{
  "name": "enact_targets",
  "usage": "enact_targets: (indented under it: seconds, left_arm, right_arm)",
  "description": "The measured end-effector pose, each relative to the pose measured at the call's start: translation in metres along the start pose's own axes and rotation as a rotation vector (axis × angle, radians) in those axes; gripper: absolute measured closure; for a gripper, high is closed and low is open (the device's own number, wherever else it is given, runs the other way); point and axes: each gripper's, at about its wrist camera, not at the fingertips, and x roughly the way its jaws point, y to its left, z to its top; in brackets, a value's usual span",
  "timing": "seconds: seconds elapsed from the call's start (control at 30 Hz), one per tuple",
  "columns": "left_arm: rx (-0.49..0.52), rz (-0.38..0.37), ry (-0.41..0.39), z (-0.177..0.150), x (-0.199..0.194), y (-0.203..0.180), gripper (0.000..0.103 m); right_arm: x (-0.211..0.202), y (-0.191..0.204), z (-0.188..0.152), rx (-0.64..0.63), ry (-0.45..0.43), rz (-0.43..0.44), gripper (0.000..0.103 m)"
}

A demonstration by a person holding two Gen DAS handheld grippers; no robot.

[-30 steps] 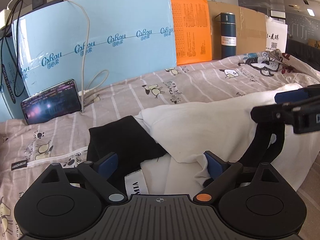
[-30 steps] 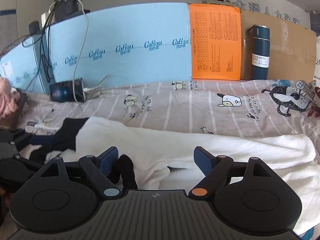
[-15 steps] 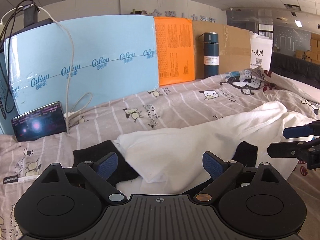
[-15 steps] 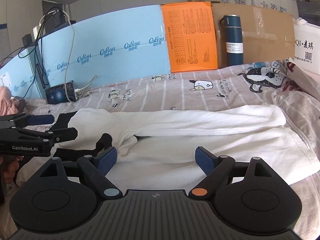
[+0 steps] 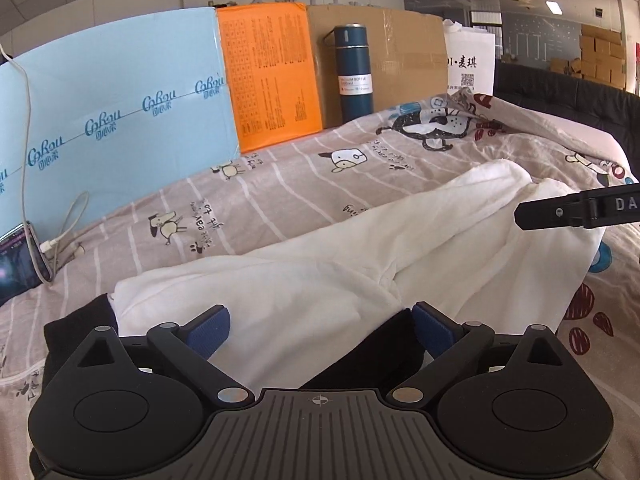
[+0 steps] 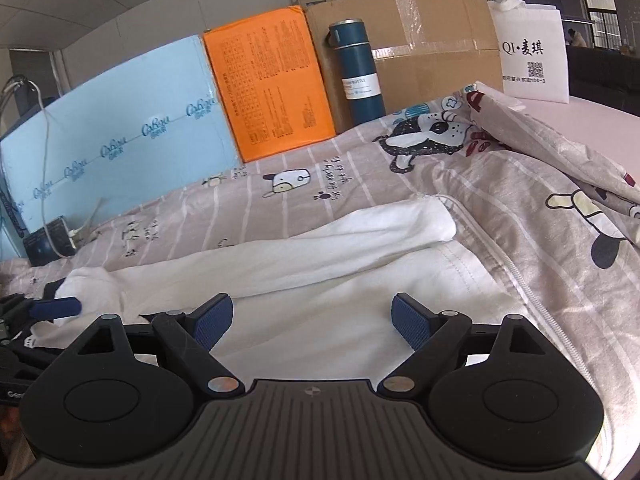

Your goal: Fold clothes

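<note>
Left wrist view: the left gripper (image 5: pixel 320 330) hangs low over a white garment (image 5: pixel 340 280) spread on a striped cartoon-print bedsheet (image 5: pixel 280 188). Its blue-padded fingers (image 5: pixel 210 330) stand wide apart with nothing between them; black trim (image 5: pixel 76 324) of the garment shows near both pads, though whether it is a collar or a cuff cannot be told. One sleeve lies folded lengthwise across the body of the garment. At the right edge a black finger of the right gripper (image 5: pixel 576 210) reaches in above the sleeve end.

Right wrist view: the right gripper (image 6: pixel 312 322) is likewise spread wide and empty above the garment's lower half, its hem near the sheet's zipper (image 6: pixel 516 280). The left gripper's blue tip appears at far left. Behind the bed stand a light-blue foam board (image 6: pixel 120 136), an orange panel (image 6: pixel 268 80), a cardboard box (image 6: pixel 432 48), a dark teal flask (image 6: pixel 356 72) and a white bag (image 6: pixel 532 52).
</note>
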Motion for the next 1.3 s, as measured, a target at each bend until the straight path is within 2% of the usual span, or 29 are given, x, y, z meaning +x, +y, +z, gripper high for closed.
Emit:
enact_targets:
  seconds: [0.1,0.2,0.3,0.37,0.5,0.53,0.63,0.73,0.87,1.0,1.13,1.3]
  left_arm:
    - [-0.006,0.001,0.002,-0.001,0.0,0.0,0.003]
    - [-0.008,0.011,-0.007,-0.001,-0.001,-0.001,0.002]
    - [-0.006,0.026,-0.023,0.0,-0.004,-0.002,0.001]
    - [-0.005,0.037,-0.033,0.0,-0.006,-0.003,0.0]
    - [-0.003,0.058,-0.054,0.001,-0.01,-0.005,0.0]
    - [0.001,0.068,-0.08,0.002,-0.015,-0.009,0.0]
    - [0.017,0.04,-0.172,0.008,-0.031,-0.028,0.0]
    - [0.066,-0.04,-0.231,0.014,-0.037,-0.056,0.0]
    - [0.191,-0.157,-0.211,0.022,-0.024,-0.104,0.0]
    - [0.353,-0.164,-0.164,0.021,-0.002,-0.145,0.0]
    - [0.416,-0.189,-0.133,0.027,0.016,-0.167,0.0]
    - [0.445,-0.228,-0.167,0.041,0.033,-0.189,0.0]
  right_arm:
    - [0.013,-0.004,0.005,-0.002,0.051,-0.085,0.017]
    - [0.014,-0.004,0.002,-0.035,0.059,-0.1,0.014]
    - [0.016,-0.005,-0.001,-0.081,0.061,-0.178,0.013]
    - [0.015,-0.009,-0.001,-0.097,0.056,-0.172,0.013]
    - [0.002,-0.026,0.008,-0.113,-0.014,-0.108,0.013]
    - [-0.001,-0.033,0.012,-0.106,-0.037,-0.086,0.013]
    - [-0.006,-0.071,0.035,-0.018,-0.098,0.03,0.013]
    - [0.013,-0.101,0.059,0.064,-0.047,0.176,0.013]
    - [0.046,-0.11,0.071,0.067,0.034,0.254,0.013]
    - [0.078,-0.118,0.082,0.07,0.116,0.332,0.014]
    - [0.108,-0.125,0.092,0.067,0.191,0.41,0.013]
    - [0.107,-0.112,0.085,-0.019,0.186,0.507,0.016]
